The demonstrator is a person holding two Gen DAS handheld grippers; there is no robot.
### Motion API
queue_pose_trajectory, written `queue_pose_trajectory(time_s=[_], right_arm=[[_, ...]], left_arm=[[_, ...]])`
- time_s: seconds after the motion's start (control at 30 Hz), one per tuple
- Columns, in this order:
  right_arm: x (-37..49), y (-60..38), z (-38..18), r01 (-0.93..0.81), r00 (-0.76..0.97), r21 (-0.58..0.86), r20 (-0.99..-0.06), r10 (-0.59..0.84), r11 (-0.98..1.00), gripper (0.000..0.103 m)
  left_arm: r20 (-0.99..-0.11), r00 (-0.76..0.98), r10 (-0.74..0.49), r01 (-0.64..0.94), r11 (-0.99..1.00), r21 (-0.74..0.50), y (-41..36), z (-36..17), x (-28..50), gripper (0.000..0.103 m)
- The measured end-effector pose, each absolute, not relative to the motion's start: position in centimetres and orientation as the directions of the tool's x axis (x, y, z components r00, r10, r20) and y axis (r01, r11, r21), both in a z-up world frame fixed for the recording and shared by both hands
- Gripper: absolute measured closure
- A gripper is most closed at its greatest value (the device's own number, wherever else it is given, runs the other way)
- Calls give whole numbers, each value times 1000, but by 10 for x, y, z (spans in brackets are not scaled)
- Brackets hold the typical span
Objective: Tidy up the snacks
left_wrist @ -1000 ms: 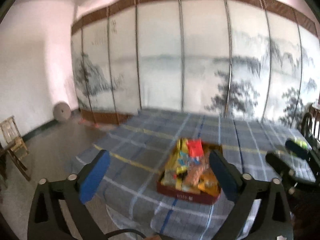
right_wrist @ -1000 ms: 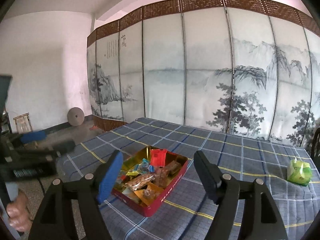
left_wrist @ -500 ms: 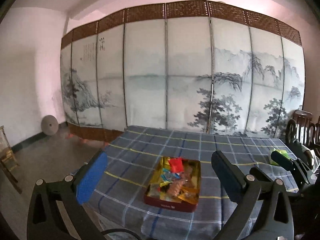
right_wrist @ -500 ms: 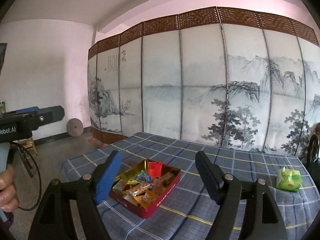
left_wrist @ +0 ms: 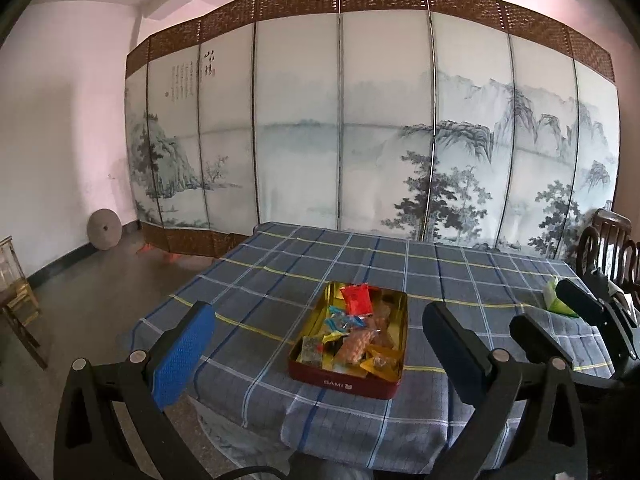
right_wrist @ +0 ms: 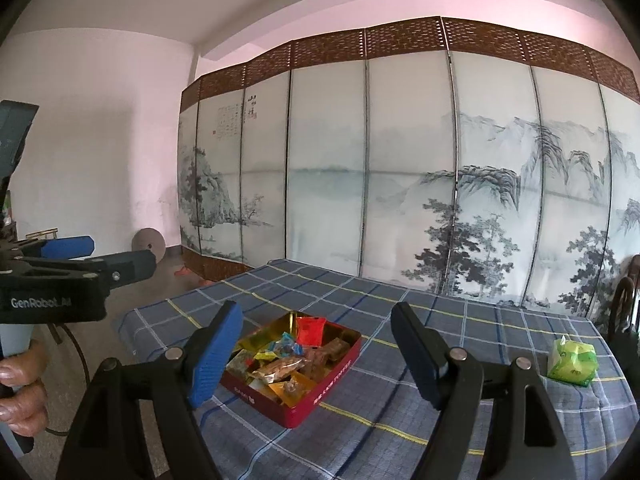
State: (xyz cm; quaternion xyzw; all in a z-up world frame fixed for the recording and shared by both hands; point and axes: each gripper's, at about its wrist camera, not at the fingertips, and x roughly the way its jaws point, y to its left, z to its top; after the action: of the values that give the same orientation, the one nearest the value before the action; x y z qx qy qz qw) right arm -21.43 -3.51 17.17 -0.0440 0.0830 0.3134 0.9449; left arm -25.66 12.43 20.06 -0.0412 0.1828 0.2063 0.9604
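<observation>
Table [left_wrist: 280,280]: covered w/ blue-grey plaid cloth, yellow and white lines; cloth hangs over near edge. Room: grey floor, pale walls. Folding screen [left_wrist: 380,120] behind table, ink landscape of pines and mountains, brown lattice band on top. Round stone disc [left_wrist: 105,229] leans on wall left of screen. Dark wooden chair [left_wrist: 608,240] at table's right end.

Snack tin [left_wrist: 344,382]: red outside, gold inside, lid off, near table's front edge. Holds mixed wrapped snacks, red packet [left_wrist: 357,299] standing at back.

Green bag [right_wrist: 573,360]: on table, well right of tin.

Left hand-held gripper [left_wrist: 316,346]: wide open, empty, above table edge. Right hand-held gripper [right_wrist: 316,354]: wide open, empty.
</observation>
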Motion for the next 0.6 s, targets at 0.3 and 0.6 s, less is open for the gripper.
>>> queue_pose_trajectory(time_s=[0.3,0.6], right_arm=[[-212,-34,169,-603,784,-26,-205,586,797,23],[-193,-40,152,-599,774,5,-256,580,801,23]], left_arm=[[-402,835,376,-407,913,9,124,191,-248,0],[-475,798,371,-403,915,37,124,172,-223,0]])
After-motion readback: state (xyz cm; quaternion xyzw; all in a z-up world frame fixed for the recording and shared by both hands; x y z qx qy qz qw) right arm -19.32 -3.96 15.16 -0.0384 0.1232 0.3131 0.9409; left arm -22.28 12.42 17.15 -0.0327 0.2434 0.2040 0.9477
